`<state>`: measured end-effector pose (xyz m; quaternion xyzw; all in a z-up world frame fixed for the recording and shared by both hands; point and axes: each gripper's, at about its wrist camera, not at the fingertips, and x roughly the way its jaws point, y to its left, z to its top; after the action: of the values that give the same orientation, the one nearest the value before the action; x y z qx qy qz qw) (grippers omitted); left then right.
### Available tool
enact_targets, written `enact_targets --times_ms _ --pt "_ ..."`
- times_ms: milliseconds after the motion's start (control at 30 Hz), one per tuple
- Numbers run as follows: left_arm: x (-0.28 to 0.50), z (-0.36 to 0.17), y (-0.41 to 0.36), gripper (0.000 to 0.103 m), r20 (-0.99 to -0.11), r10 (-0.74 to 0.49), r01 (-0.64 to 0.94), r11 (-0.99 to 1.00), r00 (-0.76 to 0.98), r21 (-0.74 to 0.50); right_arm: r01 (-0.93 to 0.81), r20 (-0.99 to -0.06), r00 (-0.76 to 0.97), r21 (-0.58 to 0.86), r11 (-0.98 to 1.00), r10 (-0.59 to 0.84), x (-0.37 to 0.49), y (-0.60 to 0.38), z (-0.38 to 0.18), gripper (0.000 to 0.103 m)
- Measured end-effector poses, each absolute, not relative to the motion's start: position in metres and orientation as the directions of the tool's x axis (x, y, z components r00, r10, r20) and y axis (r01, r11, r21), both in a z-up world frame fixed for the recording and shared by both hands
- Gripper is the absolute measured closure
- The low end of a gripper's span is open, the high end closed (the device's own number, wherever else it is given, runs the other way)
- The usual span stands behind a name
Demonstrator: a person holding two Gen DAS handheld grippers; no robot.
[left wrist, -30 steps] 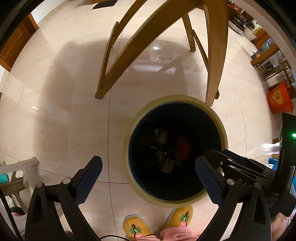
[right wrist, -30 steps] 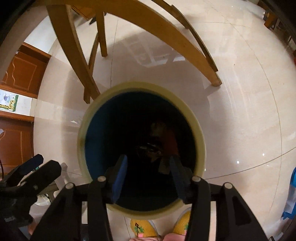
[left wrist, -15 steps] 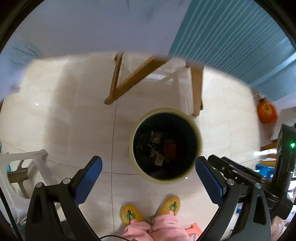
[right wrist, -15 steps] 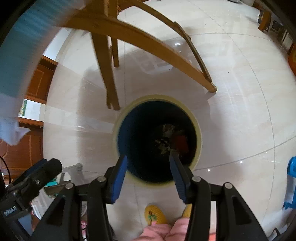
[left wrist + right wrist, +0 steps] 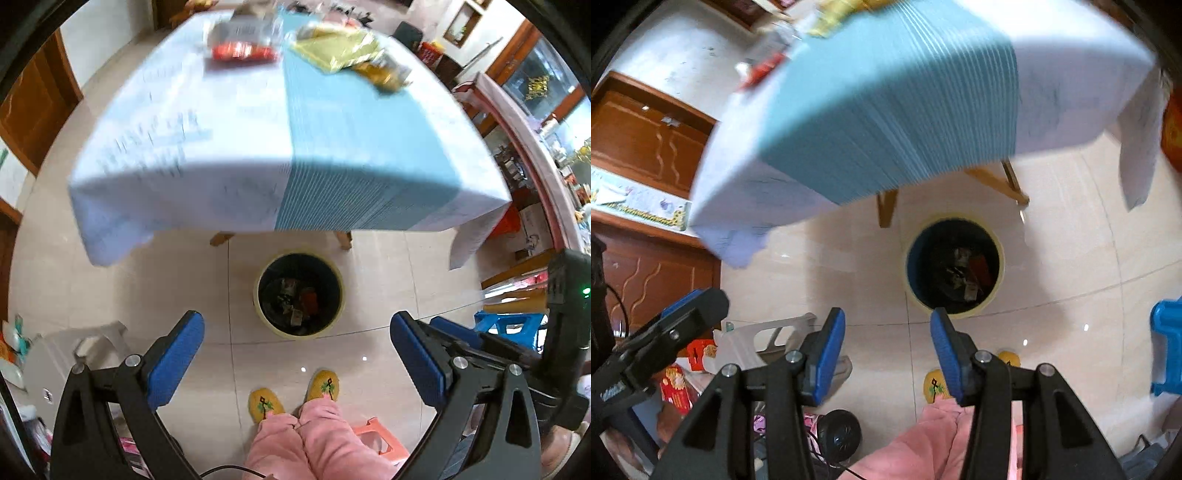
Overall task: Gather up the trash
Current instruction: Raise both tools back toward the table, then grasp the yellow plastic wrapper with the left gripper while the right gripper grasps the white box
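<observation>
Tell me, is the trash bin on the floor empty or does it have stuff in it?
Not empty. The trash bin stands upright and uncovered; scraps, one red, lie at its bottom.

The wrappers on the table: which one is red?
The red wrapper at the far left of the table, lying on the white cloth; the yellow wrappers lie further right, on the blue stripe.

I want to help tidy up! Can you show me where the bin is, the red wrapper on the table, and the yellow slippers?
Bin [image 5: 263, 321]: left wrist view, on its pale rim.
Red wrapper [image 5: 243, 52]: left wrist view, its blurred middle.
Yellow slippers [image 5: 325, 386]: left wrist view, top of one slipper.
</observation>
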<state>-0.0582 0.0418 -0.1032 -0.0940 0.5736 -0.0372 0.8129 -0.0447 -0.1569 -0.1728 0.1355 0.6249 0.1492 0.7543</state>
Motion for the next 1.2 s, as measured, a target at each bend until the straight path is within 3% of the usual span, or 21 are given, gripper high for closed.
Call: enact_targets --times_ms 300,600,833,1200 --pt "-0.065 0.028 0.038 0.003 -0.833 -0.098 0.047 0.995 0.544 -0.087 -0.138 -0.843 0.386 0.349 0.927 0.375 -0.046 -0.166 -0.041 0.055" --pt "-0.044 0.097 0.042 0.003 -0.741 -0.06 0.034 0.998 0.669 -0.049 -0.171 -0.761 0.557 0.287 0.943 0.333 -0.021 -0.169 0.033 0.055" --pt "0.003 0.096 0.026 0.003 -0.756 -0.103 0.071 0.995 0.646 -0.075 -0.171 -0.744 0.583 0.282 0.944 0.328 0.012 -0.178 0.044 0.055" --pt "0.138 0.029 -0.031 0.003 -0.841 -0.11 0.036 0.994 0.529 -0.108 -0.24 -0.783 0.486 0.306 0.921 0.387 0.155 -0.215 -0.001 0.055"
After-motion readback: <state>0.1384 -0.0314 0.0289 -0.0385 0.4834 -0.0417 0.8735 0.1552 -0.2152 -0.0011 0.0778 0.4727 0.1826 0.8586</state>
